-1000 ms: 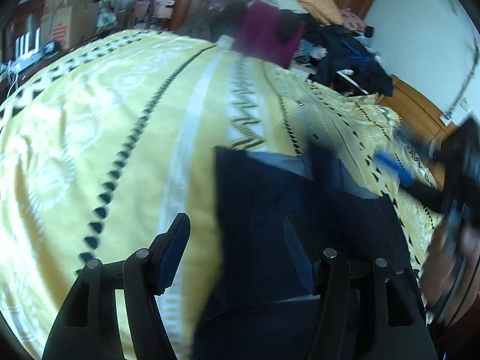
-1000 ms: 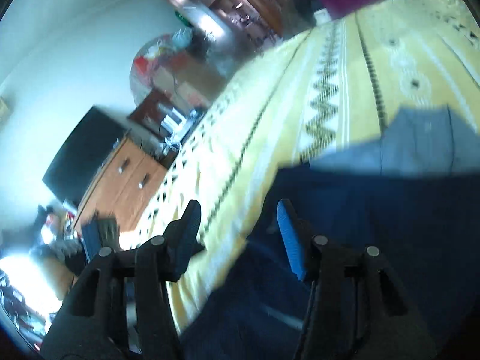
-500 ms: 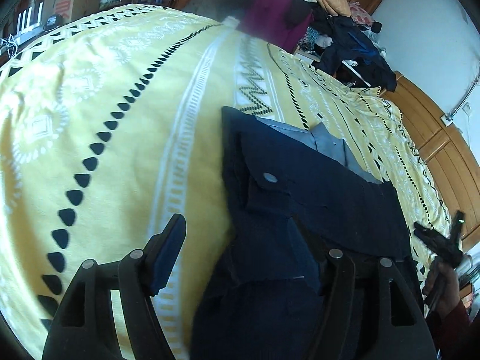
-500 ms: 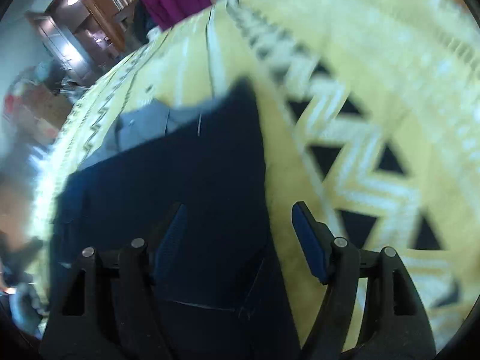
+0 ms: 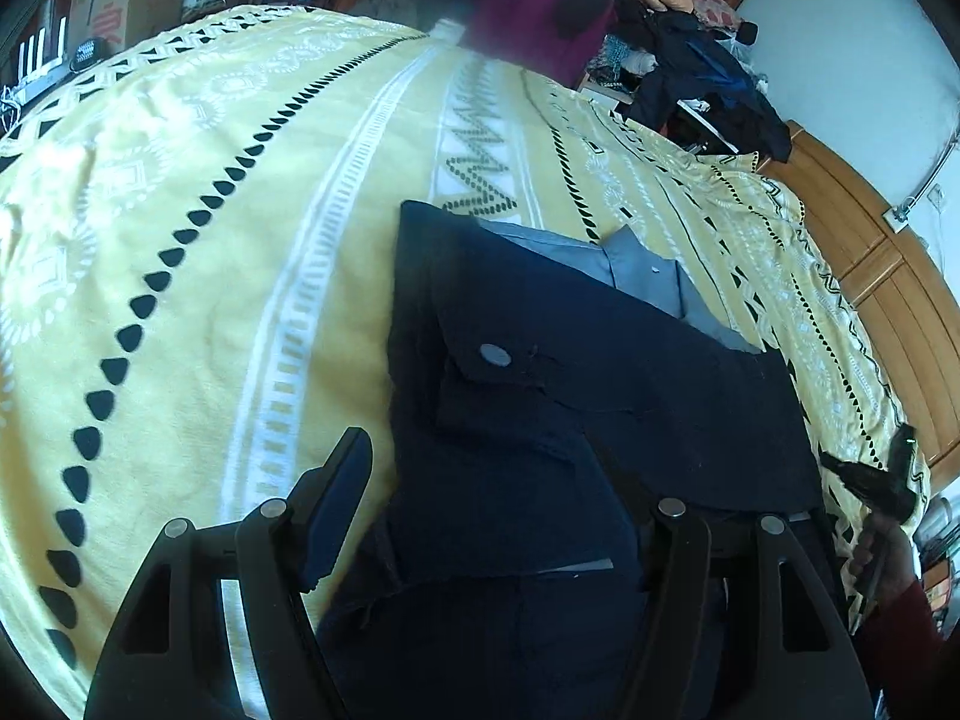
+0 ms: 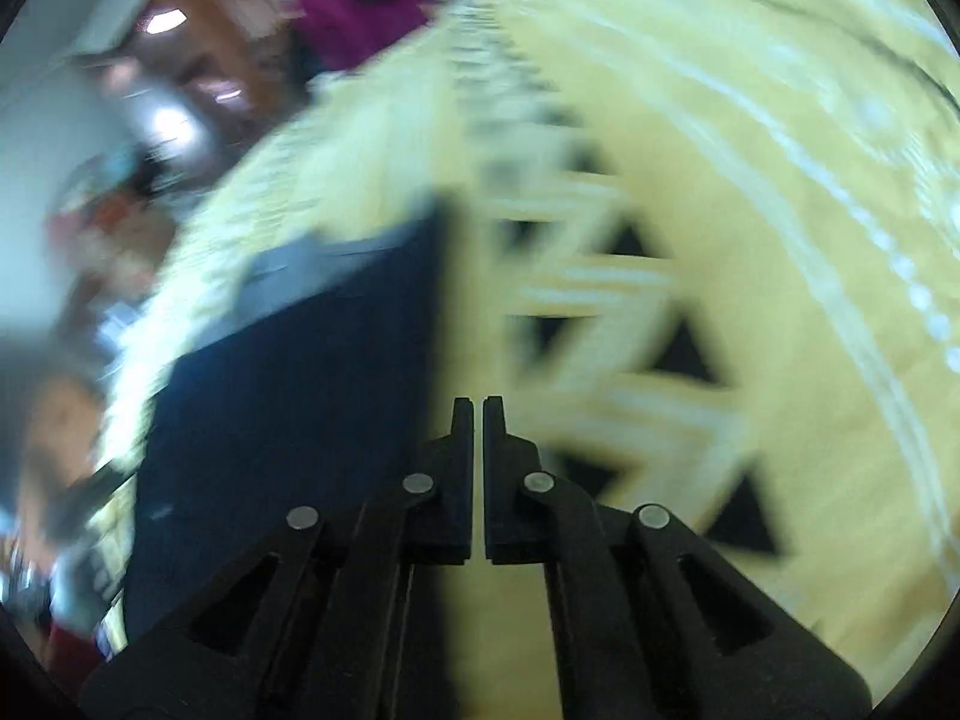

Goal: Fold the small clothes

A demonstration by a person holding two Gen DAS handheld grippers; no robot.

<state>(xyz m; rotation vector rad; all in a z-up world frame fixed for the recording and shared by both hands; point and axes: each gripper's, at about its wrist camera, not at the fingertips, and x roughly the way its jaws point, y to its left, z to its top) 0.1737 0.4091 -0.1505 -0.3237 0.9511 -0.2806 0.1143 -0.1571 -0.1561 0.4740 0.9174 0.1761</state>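
On yellow patterned bedspread [image 5: 252, 192], dark navy shirt [image 5: 540, 420] folded flat, blue collar [image 5: 642, 267] showing, left hand-held gripper [image 5: 480, 516] spread wide, right hand-held gripper [image 6: 478, 420] clenched empty

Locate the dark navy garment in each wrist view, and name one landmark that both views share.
Left wrist view: the dark navy garment fills the centre and lower middle, spread on the yellow bedspread, with the open left gripper over its near edge.
Right wrist view: it lies left of centre, blurred, beside the shut right gripper.
Shared landmark: the magenta cloth past the bed's far end.
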